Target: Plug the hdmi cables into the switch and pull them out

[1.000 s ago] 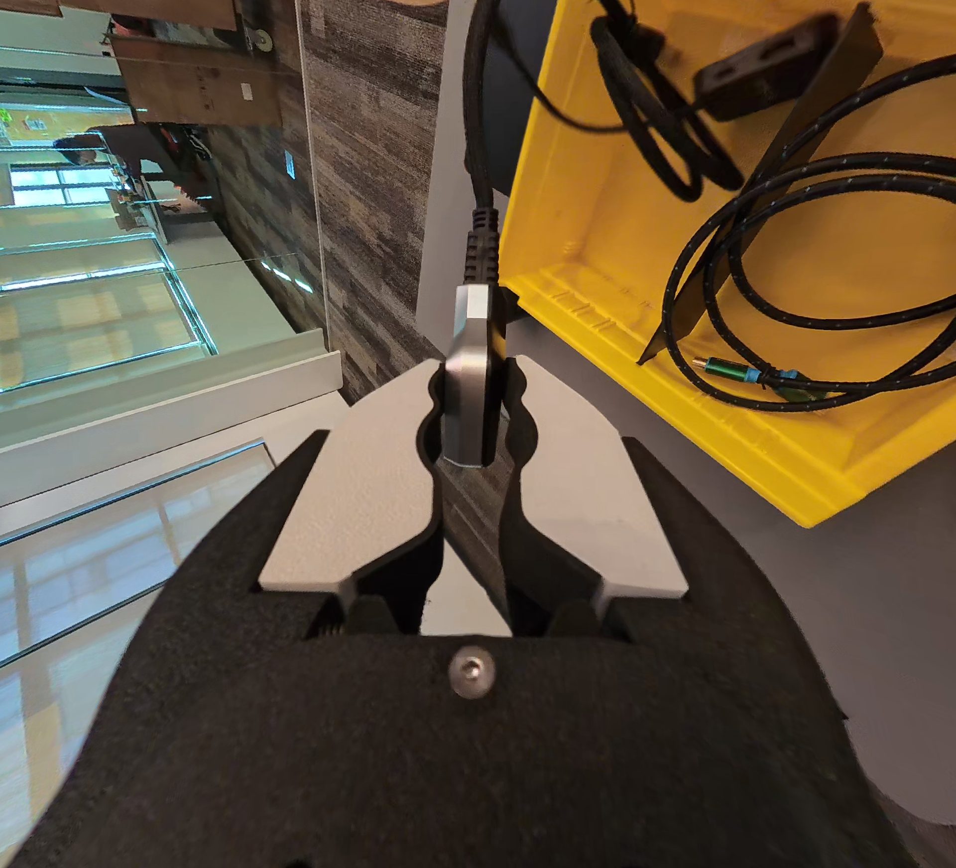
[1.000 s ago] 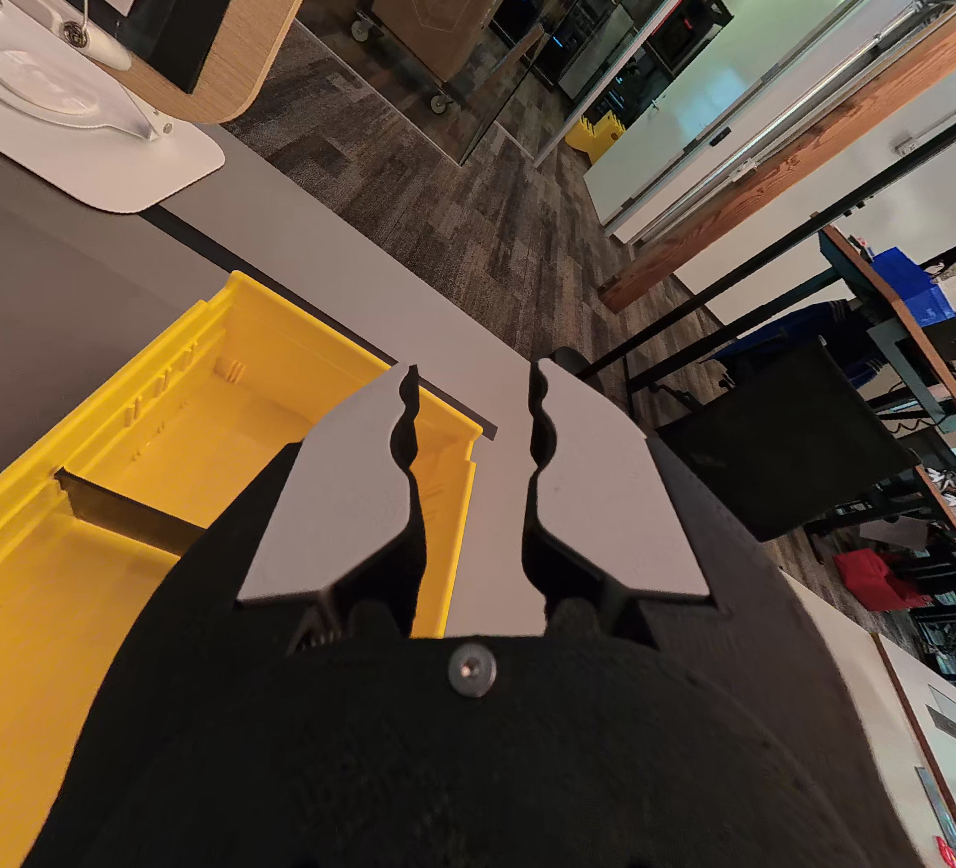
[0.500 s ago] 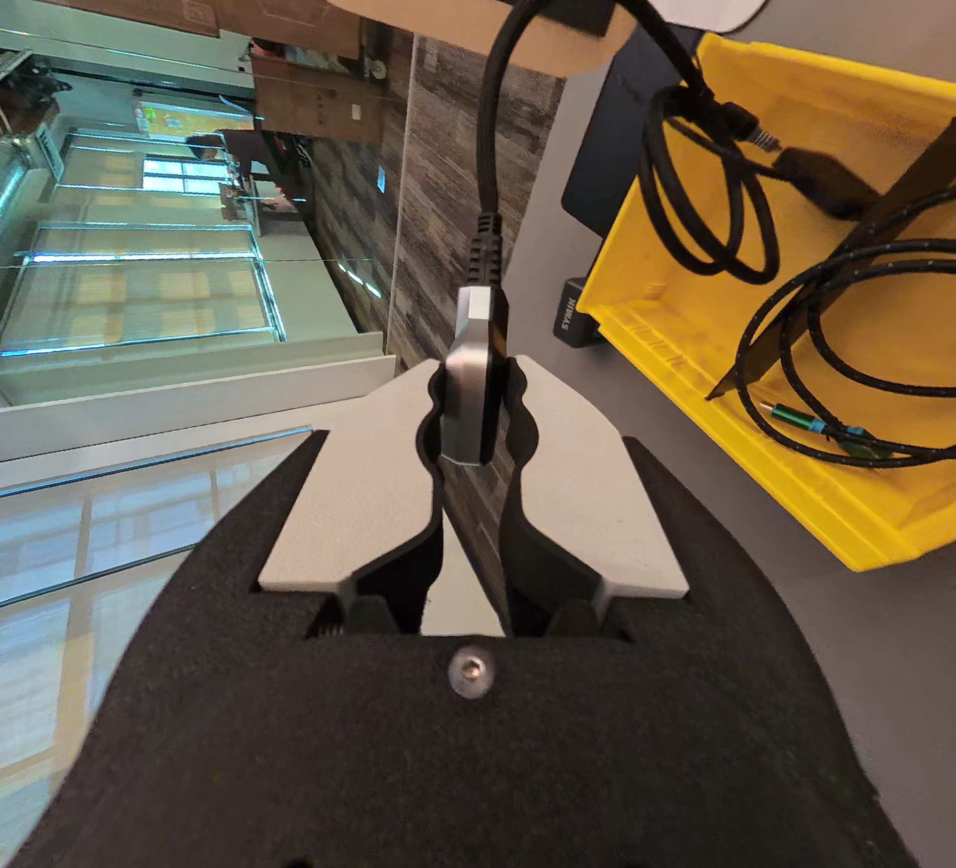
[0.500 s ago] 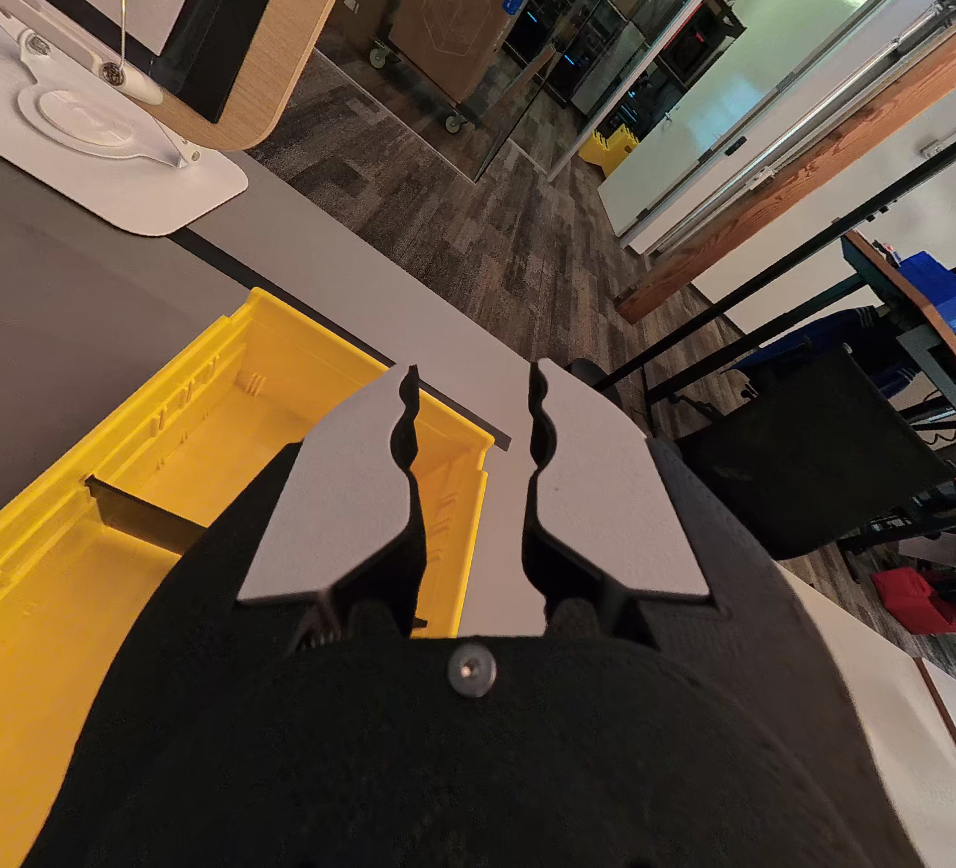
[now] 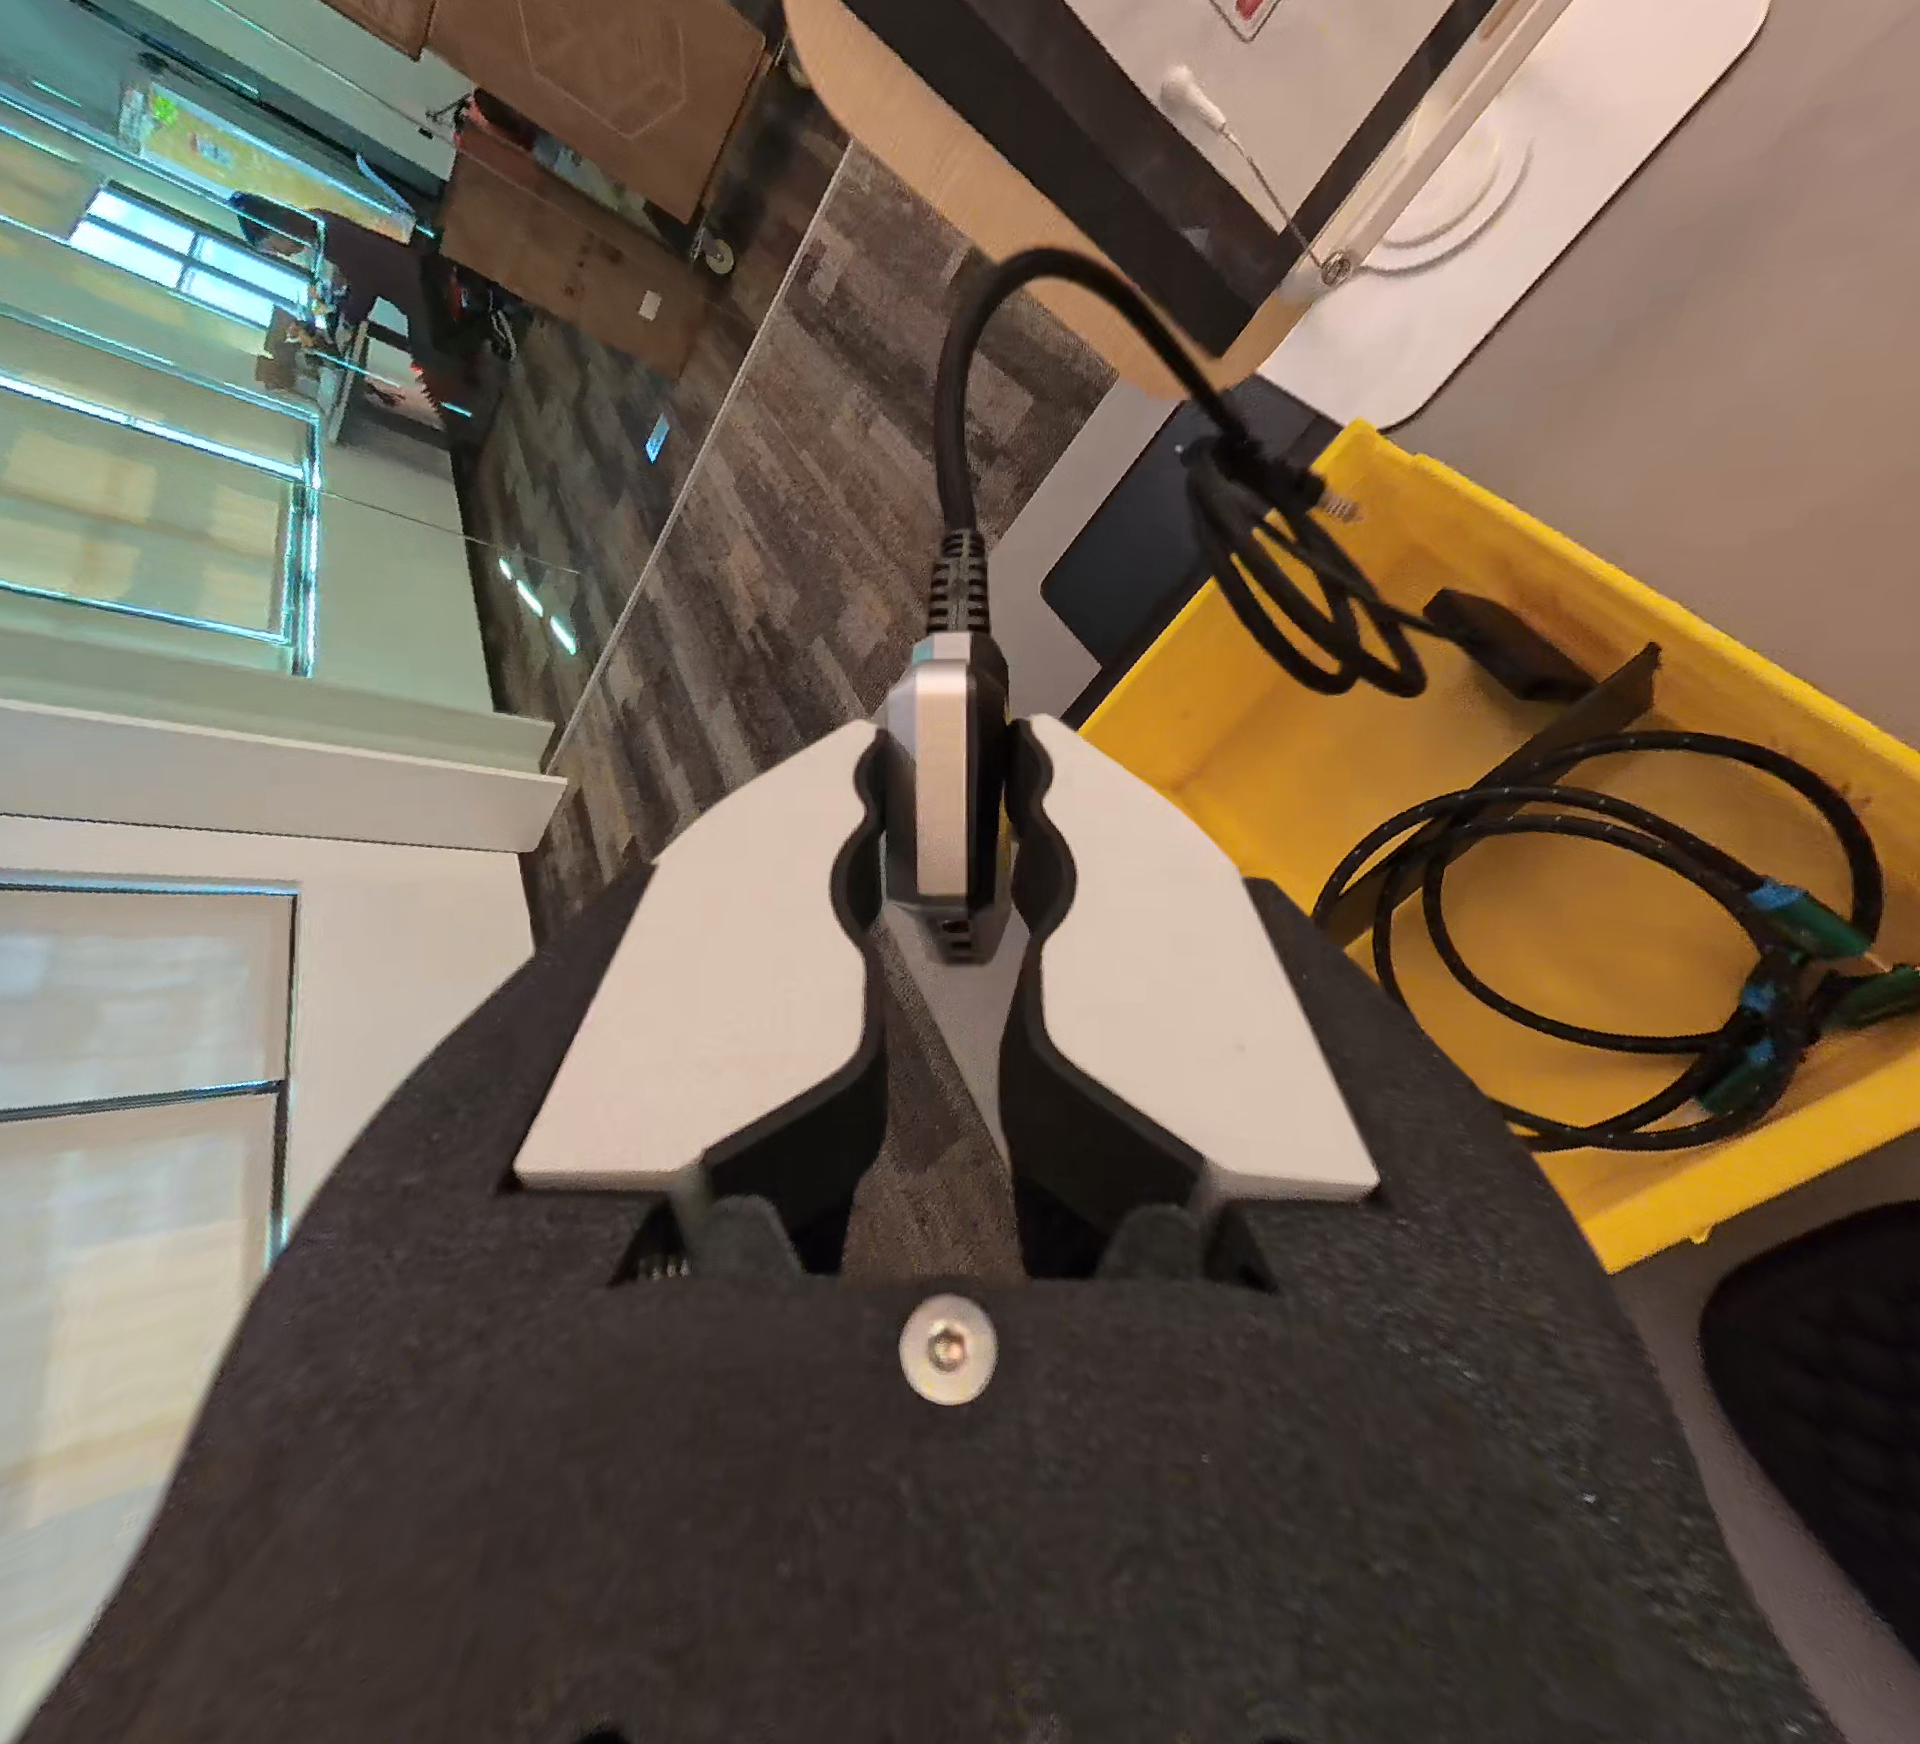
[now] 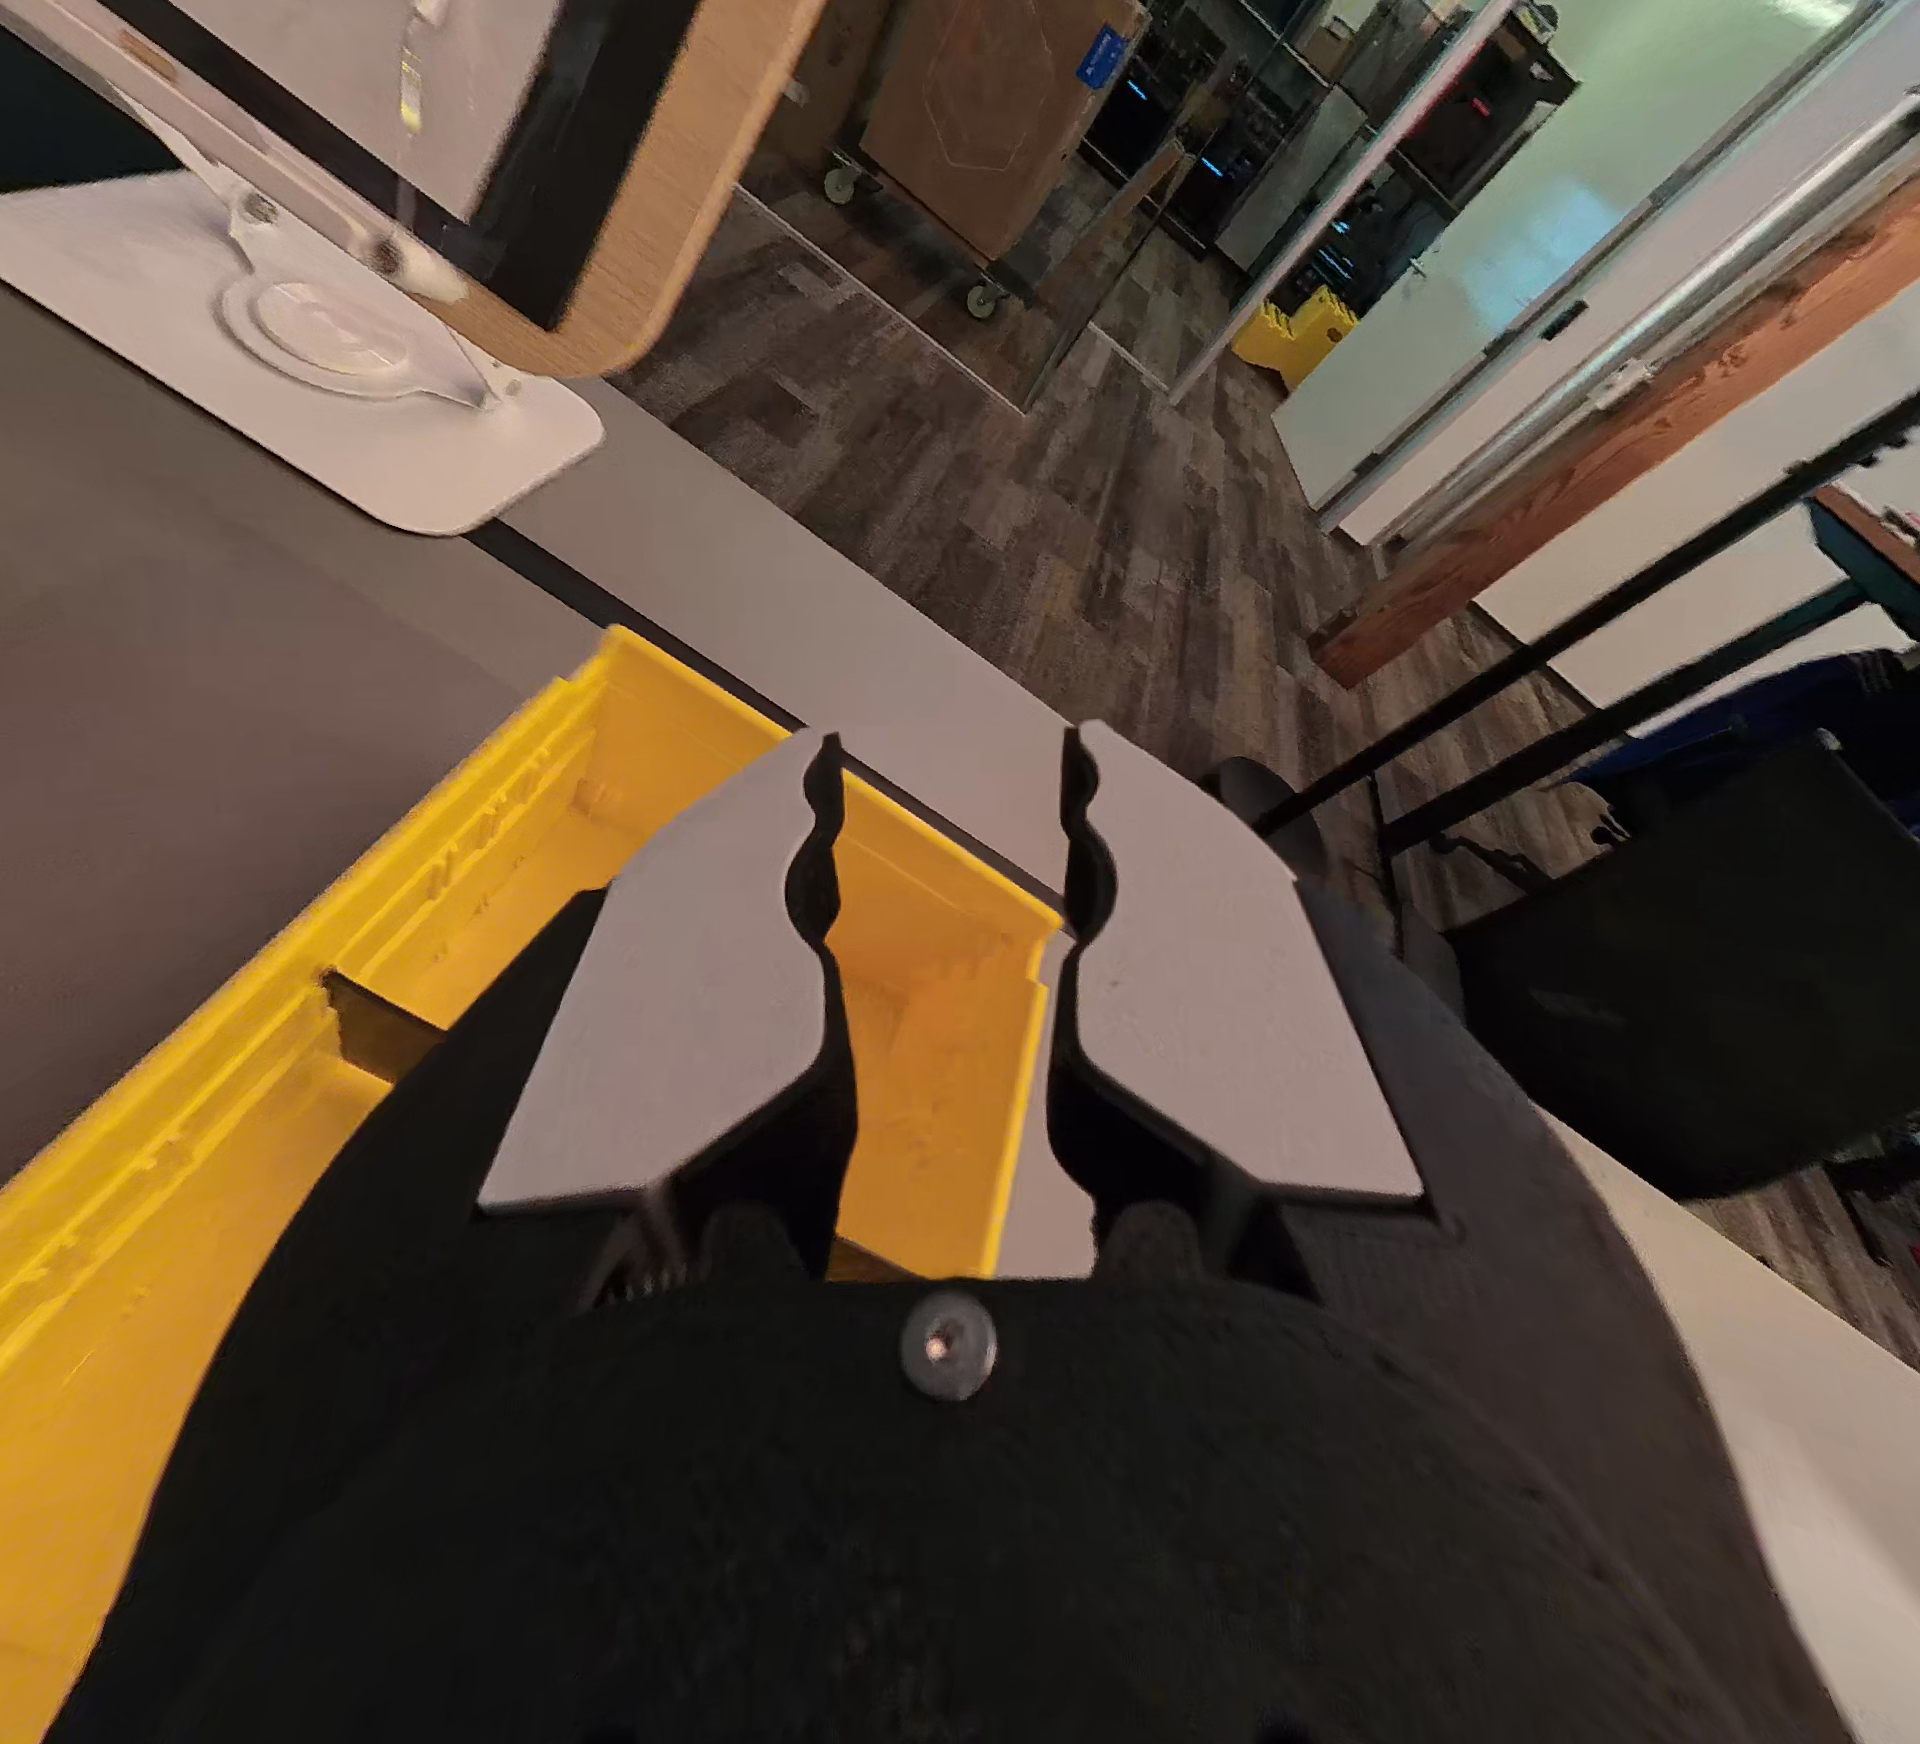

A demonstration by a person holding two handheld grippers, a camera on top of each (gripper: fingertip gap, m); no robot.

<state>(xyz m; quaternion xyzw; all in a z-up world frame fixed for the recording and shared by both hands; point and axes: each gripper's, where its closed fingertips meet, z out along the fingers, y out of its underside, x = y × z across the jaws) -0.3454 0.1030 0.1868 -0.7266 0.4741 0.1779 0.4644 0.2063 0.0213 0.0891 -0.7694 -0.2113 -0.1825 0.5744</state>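
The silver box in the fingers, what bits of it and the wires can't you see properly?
- Silver switch, left wrist view: its flat sides are covered by the fingers; only a thin edge and one port end show.
- Braided cables: plug tips too small to make out.
- Small black adapter: blurred.
- Yellow bin, right wrist view: mostly hidden behind the right gripper.

the bin [image 5: 1226, 790] is set on the table [image 5: 1766, 292]. a coiled cable [image 5: 1621, 946] is laid in it, a divider [image 5: 1590, 718] behind, perhaps an adapter [image 5: 1507, 645] beyond.
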